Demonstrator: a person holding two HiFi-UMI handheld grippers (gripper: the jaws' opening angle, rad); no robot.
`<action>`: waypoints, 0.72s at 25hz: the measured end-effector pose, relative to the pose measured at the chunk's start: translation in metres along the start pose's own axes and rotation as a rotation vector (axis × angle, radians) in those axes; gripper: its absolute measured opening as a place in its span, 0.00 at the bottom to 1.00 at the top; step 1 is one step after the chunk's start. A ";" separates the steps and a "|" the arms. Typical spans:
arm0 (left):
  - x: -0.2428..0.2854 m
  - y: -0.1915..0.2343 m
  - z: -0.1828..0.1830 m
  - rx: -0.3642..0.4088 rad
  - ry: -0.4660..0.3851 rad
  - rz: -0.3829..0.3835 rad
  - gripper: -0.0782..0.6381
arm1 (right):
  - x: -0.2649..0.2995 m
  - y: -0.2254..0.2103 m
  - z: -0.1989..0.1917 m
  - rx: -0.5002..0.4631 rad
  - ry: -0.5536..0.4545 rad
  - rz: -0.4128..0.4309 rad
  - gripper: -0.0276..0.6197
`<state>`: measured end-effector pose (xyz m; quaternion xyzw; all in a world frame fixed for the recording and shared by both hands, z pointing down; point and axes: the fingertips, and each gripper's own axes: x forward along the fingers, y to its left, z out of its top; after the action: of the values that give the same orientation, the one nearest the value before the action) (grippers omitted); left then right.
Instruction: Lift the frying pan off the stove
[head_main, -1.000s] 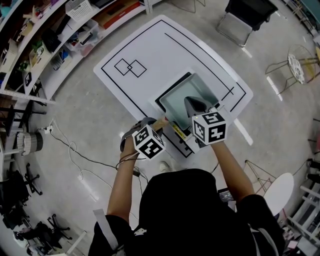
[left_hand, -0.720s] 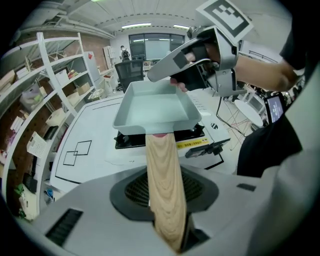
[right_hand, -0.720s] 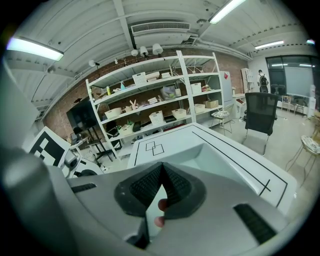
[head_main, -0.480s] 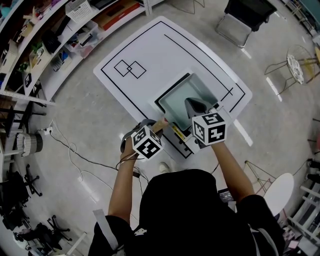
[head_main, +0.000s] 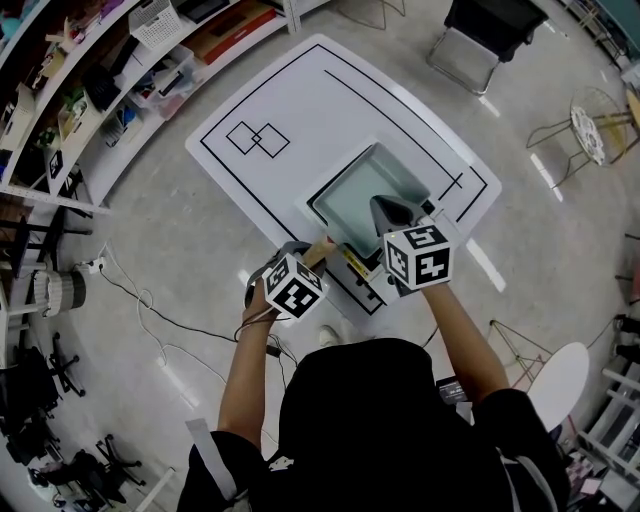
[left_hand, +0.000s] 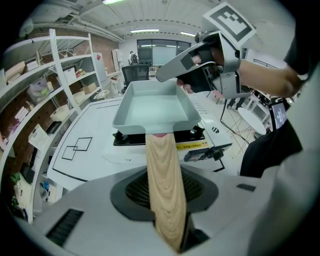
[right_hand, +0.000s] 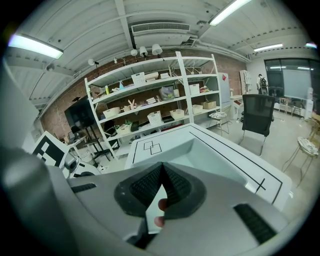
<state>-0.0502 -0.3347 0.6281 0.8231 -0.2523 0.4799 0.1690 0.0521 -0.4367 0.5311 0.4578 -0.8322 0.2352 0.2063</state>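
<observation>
A square pale green frying pan (head_main: 362, 198) with a wooden handle (head_main: 322, 247) sits on a black stove (head_main: 319, 209) at the near edge of the white table (head_main: 300, 95). My left gripper (head_main: 314, 258) is shut on the handle (left_hand: 164, 180), which runs between its ribbed pads toward the pan (left_hand: 152, 107). My right gripper (head_main: 392, 211) reaches over the pan's near right side. Its jaws are shut on the thin rim (right_hand: 154, 212). In the left gripper view the right gripper (left_hand: 200, 62) hangs over the pan's far right corner.
Black lines and two overlapping squares (head_main: 258, 137) mark the table top. Shelving (head_main: 70, 90) full of boxes runs along the left. A black chair (head_main: 485, 25) stands beyond the table. A cable (head_main: 150, 310) trails over the floor at the left.
</observation>
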 end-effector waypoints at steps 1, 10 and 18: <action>0.000 -0.001 0.000 -0.007 -0.002 0.002 0.27 | -0.001 0.000 0.000 0.000 -0.001 -0.002 0.05; 0.000 -0.004 -0.002 -0.084 -0.040 0.019 0.27 | -0.011 0.004 0.000 -0.001 -0.015 -0.012 0.05; -0.016 -0.004 -0.005 -0.201 -0.095 0.090 0.27 | -0.030 0.014 0.000 -0.009 -0.037 -0.025 0.05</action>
<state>-0.0575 -0.3245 0.6167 0.8117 -0.3437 0.4197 0.2166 0.0544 -0.4102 0.5118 0.4714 -0.8312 0.2205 0.1958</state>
